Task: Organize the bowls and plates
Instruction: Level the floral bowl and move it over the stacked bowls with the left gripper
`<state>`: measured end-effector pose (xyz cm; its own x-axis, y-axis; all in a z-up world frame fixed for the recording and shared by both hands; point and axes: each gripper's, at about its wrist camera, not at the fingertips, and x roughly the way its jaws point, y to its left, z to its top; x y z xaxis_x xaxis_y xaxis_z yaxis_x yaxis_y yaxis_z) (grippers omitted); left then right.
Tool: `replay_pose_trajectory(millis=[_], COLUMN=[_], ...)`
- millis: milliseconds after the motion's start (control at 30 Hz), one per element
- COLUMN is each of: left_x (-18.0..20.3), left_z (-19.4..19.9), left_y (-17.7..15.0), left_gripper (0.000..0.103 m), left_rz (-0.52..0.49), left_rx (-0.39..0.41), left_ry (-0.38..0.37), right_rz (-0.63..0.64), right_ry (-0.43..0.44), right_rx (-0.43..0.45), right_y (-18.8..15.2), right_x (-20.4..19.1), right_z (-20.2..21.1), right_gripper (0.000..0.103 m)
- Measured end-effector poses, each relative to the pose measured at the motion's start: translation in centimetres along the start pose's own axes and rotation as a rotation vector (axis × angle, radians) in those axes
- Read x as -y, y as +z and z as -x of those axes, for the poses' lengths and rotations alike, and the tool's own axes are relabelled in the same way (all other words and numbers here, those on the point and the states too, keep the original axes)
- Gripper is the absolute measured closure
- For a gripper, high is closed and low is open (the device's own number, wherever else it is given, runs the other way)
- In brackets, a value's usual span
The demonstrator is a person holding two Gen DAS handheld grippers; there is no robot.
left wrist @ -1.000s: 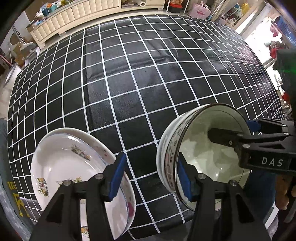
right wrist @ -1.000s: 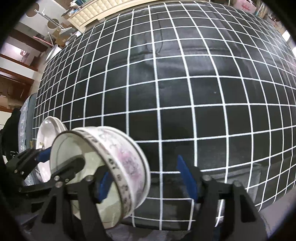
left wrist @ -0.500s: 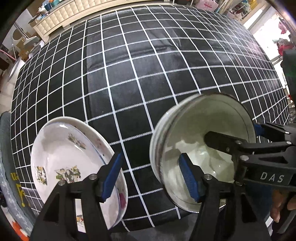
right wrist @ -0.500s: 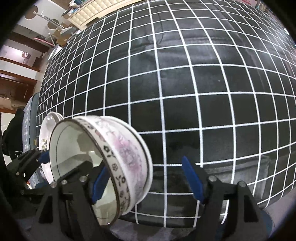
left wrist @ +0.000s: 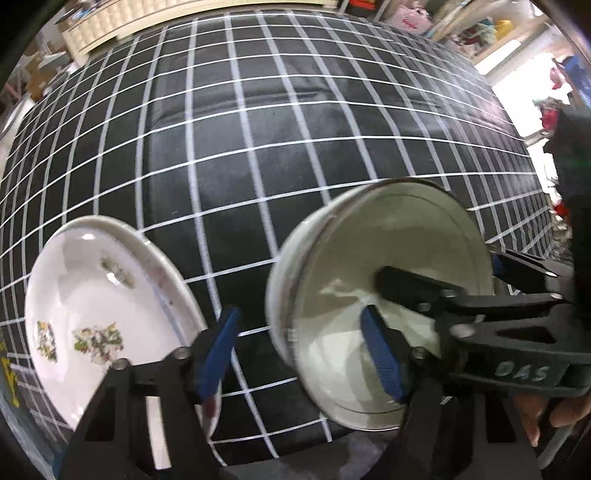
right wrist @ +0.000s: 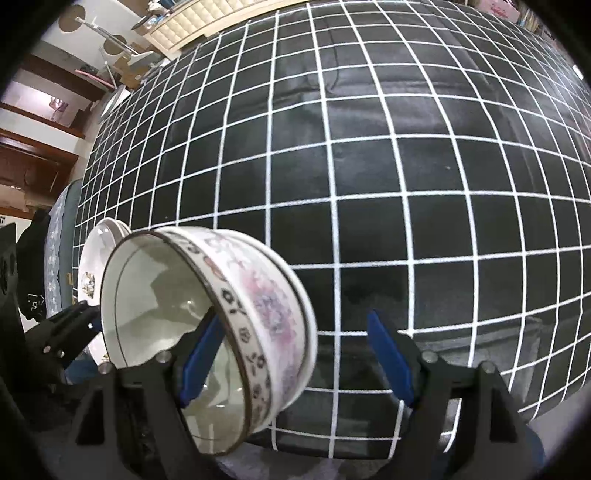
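Note:
A white floral plate (left wrist: 92, 306) hangs tilted on my left gripper's left finger; it also shows in the right wrist view (right wrist: 92, 266). A white bowl with a pink flower band (right wrist: 258, 306) hangs tilted on my right gripper's left finger, whose pad sits inside the bowl; the bowl also shows in the left wrist view (left wrist: 388, 295). My left gripper (left wrist: 301, 350) and right gripper (right wrist: 295, 354) both have their jaws spread wide above the near edge of the table. The bowl is blurred in the left wrist view.
A table with a black cloth and white grid (right wrist: 369, 166) fills both views. A cream tufted bench (left wrist: 147, 22) stands behind its far edge, with cluttered shelves to the far right (left wrist: 498, 26).
Both grippers have risen and pulled back a little. The bowl has tipped further, its opening turned more toward the left gripper. The plate has tilted more upright.

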<state>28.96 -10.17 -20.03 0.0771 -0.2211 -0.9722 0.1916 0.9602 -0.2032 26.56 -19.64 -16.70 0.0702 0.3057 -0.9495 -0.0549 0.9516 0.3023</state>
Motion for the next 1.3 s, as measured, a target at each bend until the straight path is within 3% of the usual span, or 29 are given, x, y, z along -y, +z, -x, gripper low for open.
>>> replay_pose_trajectory(millis=[67, 233, 467, 700, 900, 1300], left_x=[0.9, 0.7, -1.1, -2.6, -2.7, -2.4], left_z=[0.1, -0.1, 0.4, 0.1, 0.3, 0.3], left_y=[0.2, 0.5, -0.2, -1.2, -1.6, -1.7], left_gripper=[0.051, 0.052, 0.052, 0.049, 0.049, 0.049], left_rz=[-0.028, -0.020, -0.014, 0.028, 0.025, 0.061], left_rx=[0.008, 0.024, 0.022, 0.019, 0.031, 0.048], left_ry=[-0.014, -0.051, -0.074, -0.169, -0.169, -0.151], right_rz=[0.002, -0.037, -0.070, -0.074, -0.051, -0.098], right_ry=[0.029, 0.105, 0.121, 0.116, 0.071, 0.075], right_rx=[-0.001, -0.020, -0.022, -0.022, -0.006, 0.012], right_y=[0.1, 0.3, 0.0, -1.1, -1.1, -1.1], right_x=[-0.3, -0.4, 0.4, 1.4, 0.2, -0.1], right_z=[0.0, -0.5, -0.4, 0.2, 0.4, 0.4], right_gripper=[0.033, 0.047, 0.047, 0.047, 0.049, 0.054])
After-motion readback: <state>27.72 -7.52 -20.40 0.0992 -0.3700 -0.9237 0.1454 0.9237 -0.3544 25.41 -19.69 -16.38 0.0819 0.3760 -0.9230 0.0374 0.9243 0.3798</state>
